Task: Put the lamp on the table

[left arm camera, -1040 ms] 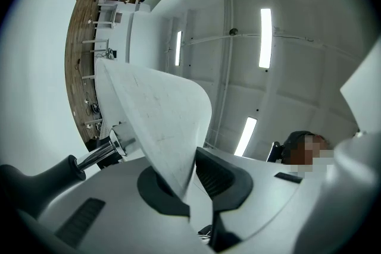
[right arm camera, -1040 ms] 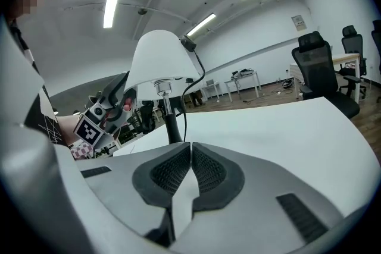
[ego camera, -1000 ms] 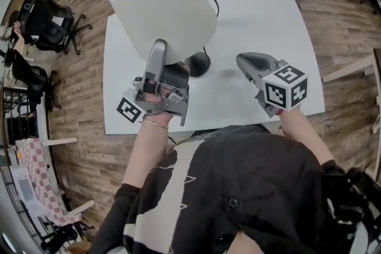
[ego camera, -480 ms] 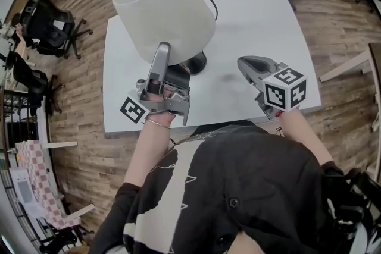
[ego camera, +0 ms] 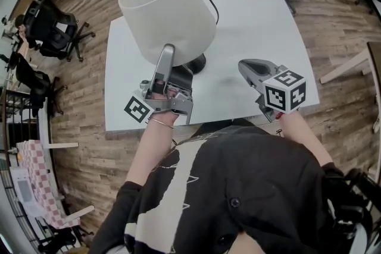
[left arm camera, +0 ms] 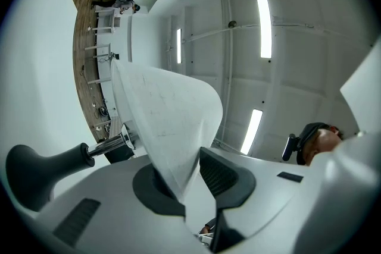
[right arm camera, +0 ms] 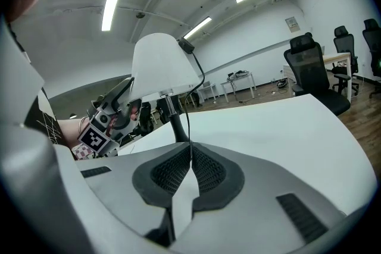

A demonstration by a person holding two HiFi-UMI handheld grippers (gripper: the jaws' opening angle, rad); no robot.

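We have the lamp [ego camera: 169,18] standing on the tabletop [ego camera: 262,27], toward its near left edge. Our left hand-held gripper [ego camera: 166,53] has just been opening, and the shade [left arm camera: 172,122] rim sits loose between its jaws. The right hand-held gripper [ego camera: 245,64] is closed and empty. We judge this the release. Next, we draw the left clear without tipping the lamp.

White-shaded lamp [ego camera: 168,15] standing, seemingly upright, on white table [ego camera: 262,27].
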